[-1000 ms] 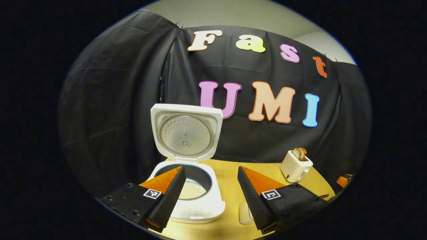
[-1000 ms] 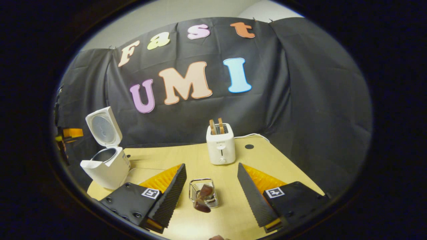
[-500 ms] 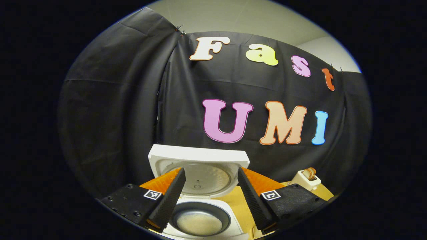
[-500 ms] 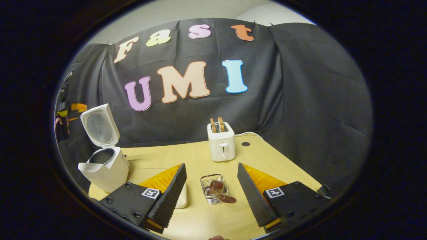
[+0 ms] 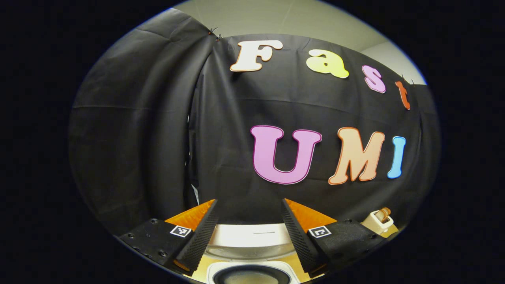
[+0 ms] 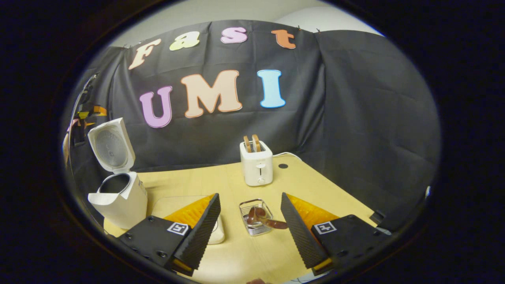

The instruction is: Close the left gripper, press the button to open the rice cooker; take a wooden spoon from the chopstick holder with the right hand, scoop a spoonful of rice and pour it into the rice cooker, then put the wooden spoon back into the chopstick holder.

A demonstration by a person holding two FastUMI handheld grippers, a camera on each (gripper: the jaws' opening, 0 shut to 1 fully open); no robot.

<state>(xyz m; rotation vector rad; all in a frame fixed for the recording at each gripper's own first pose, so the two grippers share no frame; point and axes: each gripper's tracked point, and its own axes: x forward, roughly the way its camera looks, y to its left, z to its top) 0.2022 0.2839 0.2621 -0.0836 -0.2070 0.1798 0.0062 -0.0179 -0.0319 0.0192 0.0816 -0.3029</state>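
While both tools [image 5: 249, 221] [image 6: 250, 215] gape empty, one rice cooker [image 6: 118, 197] stands open beside one toaster [image 6: 257, 165].

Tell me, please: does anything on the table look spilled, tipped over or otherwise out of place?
Nothing looks spilled or tipped. The rice cooker stands upright with its lid raised, the toaster is upright, and the wooden spoon leans over the rim of the chopstick holder, between the open fingers of the right gripper.

Hand-held gripper [image 6: 250, 221] gapes above chopstick holder [image 6: 256, 217]; rice cooker [image 6: 117, 188] lid up.
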